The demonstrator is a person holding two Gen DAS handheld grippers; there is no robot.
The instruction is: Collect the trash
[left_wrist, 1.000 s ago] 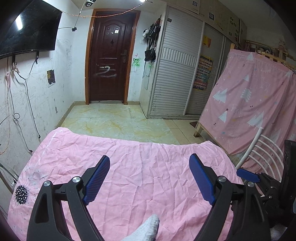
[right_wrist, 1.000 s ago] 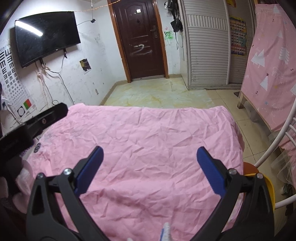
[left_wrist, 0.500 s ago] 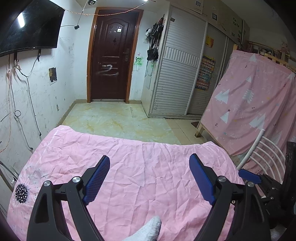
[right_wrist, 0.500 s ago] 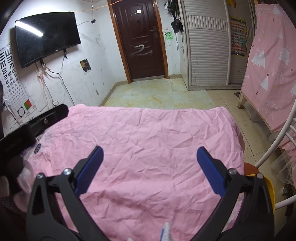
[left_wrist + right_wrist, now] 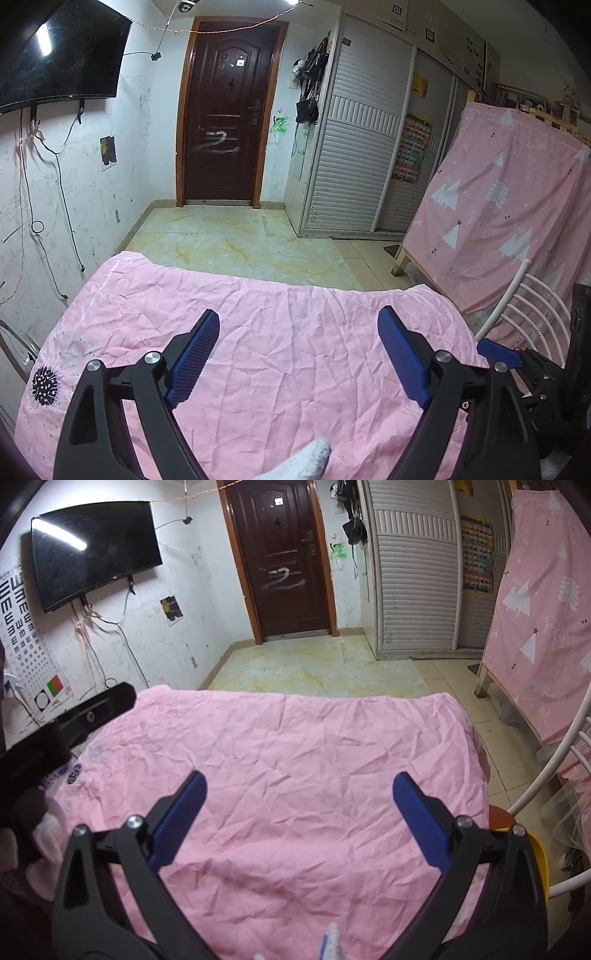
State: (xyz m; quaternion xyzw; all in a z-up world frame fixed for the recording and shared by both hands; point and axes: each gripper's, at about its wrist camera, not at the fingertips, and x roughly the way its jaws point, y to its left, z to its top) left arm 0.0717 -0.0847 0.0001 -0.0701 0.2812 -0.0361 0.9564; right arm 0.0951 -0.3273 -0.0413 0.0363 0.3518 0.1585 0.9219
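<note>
A wrinkled pink cloth point(image 5: 295, 350) covers the table in front of me; it also shows in the right wrist view point(image 5: 295, 775). No trash lies on the part of the cloth that shows. My left gripper point(image 5: 297, 332) is open and empty above the near half of the cloth. My right gripper point(image 5: 297, 794) is open and empty above the same cloth. A white gloved fingertip point(image 5: 306, 461) shows at the bottom edge of the left wrist view. The left gripper's black body point(image 5: 85, 716) shows at the left of the right wrist view.
A white chair back point(image 5: 524, 295) stands at the table's right, with a yellow seat point(image 5: 535, 853) by it. A pink patterned sheet point(image 5: 509, 206) hangs over a wooden frame on the right. Tiled floor point(image 5: 240, 243), a dark door point(image 5: 225, 110), a wardrobe and a wall TV point(image 5: 92, 550) lie beyond.
The left wrist view has tilted up a little, so the table sits lower in it. Both grippers stay open and the right one has not moved.
</note>
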